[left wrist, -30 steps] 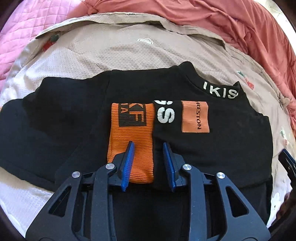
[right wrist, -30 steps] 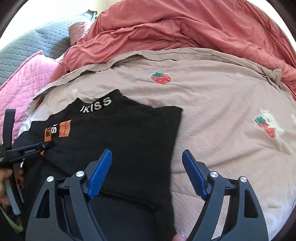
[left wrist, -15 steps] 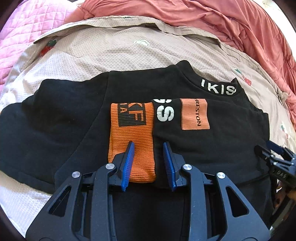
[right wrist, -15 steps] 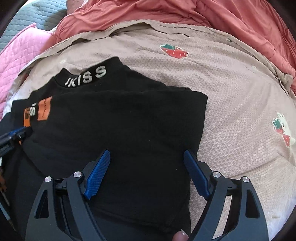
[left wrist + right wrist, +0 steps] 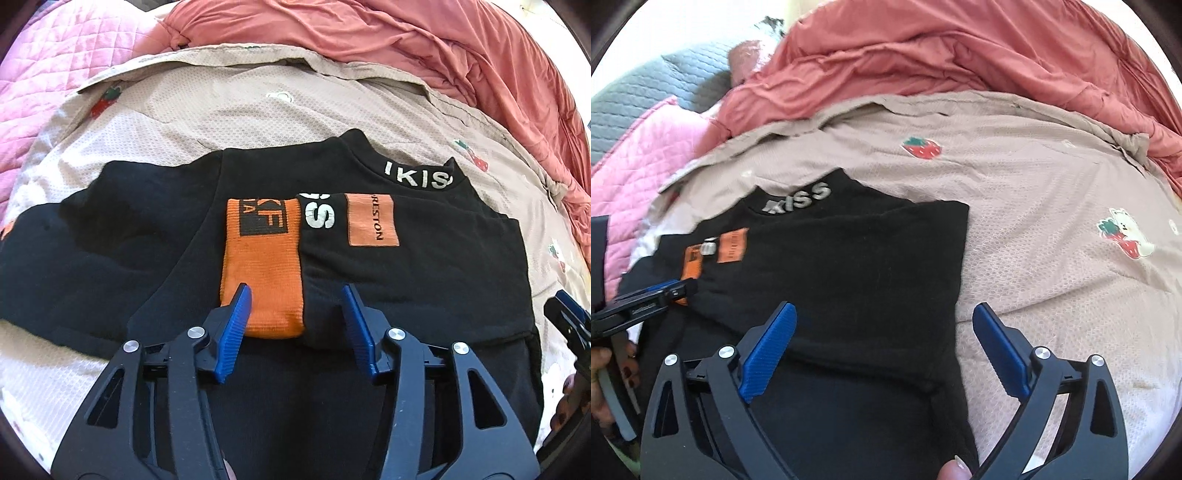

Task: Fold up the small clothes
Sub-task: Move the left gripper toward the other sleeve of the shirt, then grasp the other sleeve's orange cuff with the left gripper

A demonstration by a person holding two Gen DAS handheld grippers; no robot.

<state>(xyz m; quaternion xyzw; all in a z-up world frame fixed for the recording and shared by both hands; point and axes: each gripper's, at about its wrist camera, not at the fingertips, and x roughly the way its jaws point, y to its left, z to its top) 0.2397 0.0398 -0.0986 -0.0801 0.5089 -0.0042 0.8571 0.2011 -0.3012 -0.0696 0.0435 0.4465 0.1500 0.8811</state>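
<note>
Jaws spreading over a half-folded top

Left hand-held gripper (image 5: 295, 325) is opening, released, straddling the orange cuff (image 5: 262, 266). Right hand-held gripper (image 5: 882, 350) widens too, empty. Black top (image 5: 849, 258) lies on the bed (image 5: 1034, 192) at twelve o'clock: soft, light; pinch its hem.

Bed spread with a beige sheet (image 5: 1034, 192) printed with strawberries, a rumpled coral blanket (image 5: 960, 55) heaped at the far edge, pink quilt (image 5: 55, 74) and grey quilt (image 5: 639, 99) alongside, in bright daylight.
</note>
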